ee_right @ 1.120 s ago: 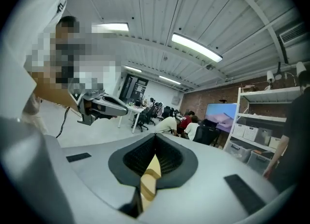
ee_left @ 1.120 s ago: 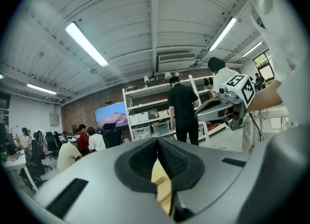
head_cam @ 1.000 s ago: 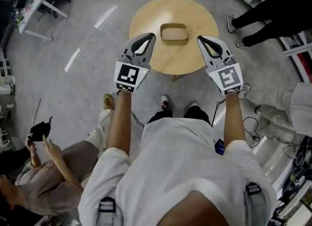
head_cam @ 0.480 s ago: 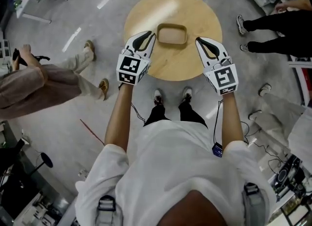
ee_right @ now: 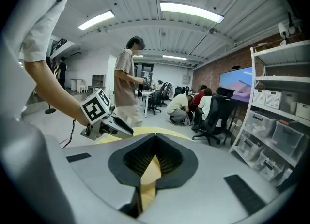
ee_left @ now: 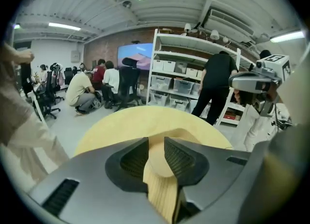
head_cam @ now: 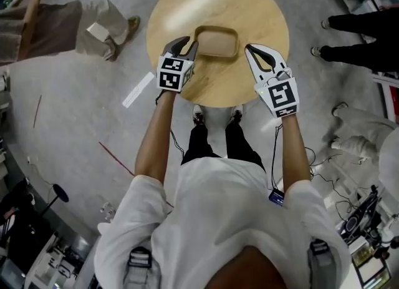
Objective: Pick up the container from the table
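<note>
A shallow tan container (head_cam: 216, 42) with rounded corners sits near the middle of a round wooden table (head_cam: 187, 4). My left gripper (head_cam: 186, 48) is at the container's left end, and its jaws are opening. In the left gripper view the container's near end (ee_left: 160, 162) shows through the gap of the left gripper (ee_left: 156, 156), and the pads do not press on it. My right gripper (head_cam: 252, 52) hangs just right of the container, apart from it. In its own view the right gripper (ee_right: 155, 143) has its tips together with nothing held.
A person's dark legs (head_cam: 361, 29) stand at the upper right and another person (head_cam: 50, 22) at the upper left. Cables (head_cam: 324, 156) lie on the floor at the right. White shelves with bins (ee_left: 181, 80) stand beyond the table, with seated people (ee_left: 85, 92) nearby.
Both grippers have come down and forward to flank the container. The left jaws have gone from shut to apart. A bystander has walked from the lower left to the upper left.
</note>
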